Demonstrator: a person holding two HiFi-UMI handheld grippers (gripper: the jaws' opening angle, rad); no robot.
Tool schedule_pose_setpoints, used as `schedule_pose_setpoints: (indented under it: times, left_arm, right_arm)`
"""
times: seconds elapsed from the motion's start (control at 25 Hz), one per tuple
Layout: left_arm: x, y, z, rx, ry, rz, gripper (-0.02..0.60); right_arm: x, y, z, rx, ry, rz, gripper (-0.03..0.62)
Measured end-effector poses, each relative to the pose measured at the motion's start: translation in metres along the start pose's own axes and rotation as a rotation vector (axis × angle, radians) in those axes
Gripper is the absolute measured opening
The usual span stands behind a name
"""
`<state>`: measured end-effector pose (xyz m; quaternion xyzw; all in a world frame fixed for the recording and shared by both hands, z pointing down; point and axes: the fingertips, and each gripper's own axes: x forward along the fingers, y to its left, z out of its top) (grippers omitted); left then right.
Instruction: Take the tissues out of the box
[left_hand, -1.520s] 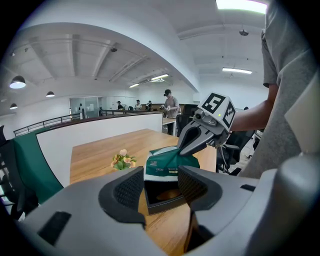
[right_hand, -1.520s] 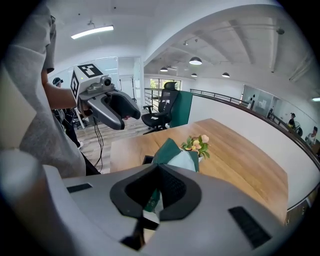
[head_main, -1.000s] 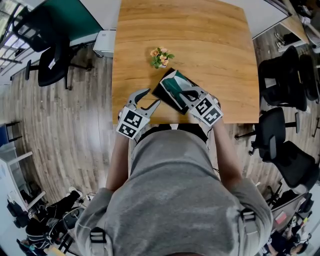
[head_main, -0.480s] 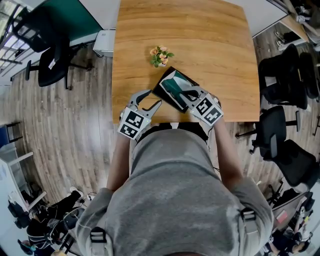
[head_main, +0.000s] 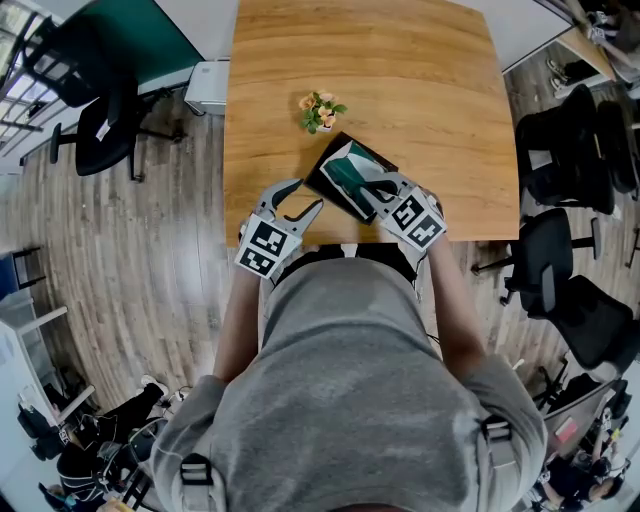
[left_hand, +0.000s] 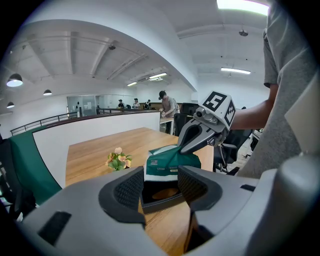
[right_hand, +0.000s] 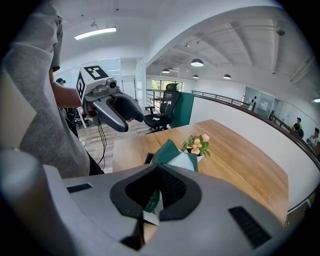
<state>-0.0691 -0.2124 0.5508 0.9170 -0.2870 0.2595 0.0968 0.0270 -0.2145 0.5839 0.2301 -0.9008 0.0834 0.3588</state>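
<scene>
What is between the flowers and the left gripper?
Just bare table between the flowers and the left gripper; the head view shows it.

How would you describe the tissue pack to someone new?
On the wooden table, near the person, lies a black box. The tissue pack sticks out of it, pinched by the right gripper: dark green and white, unlike the small flower pot behind.
</scene>
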Motion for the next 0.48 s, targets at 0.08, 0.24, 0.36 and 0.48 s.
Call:
schedule_pose_setpoints:
  times: [0.08,0.24,0.36,0.48]
  left_arm:
    - [-0.0005,0.0,-0.0005,0.001,0.0,-0.002,0.227]
    - [0.0001,-0.0014,-0.0006,0.005,-0.003,-0.007,0.227]
    - [-0.001,-0.002,-0.0004,0.008,-0.01,-0.009,0.225]
    - [-0.0032,-0.0025,-0.0006,0.009,-0.013,-0.008,0.225]
  right_arm:
    - [-0.0001,-0.0003,0.0002,-0.004,0.004,-0.006,0.005]
    - [0.0006,0.0,-0.0026,-0.011,0.015,-0.014,0.005]
    - [0.0008,0.0016,-0.0028,-0.012,0.015,-0.019,0.005]
    - [0.0003,0.004,-0.003,-0.01,0.012,-0.019,0.005]
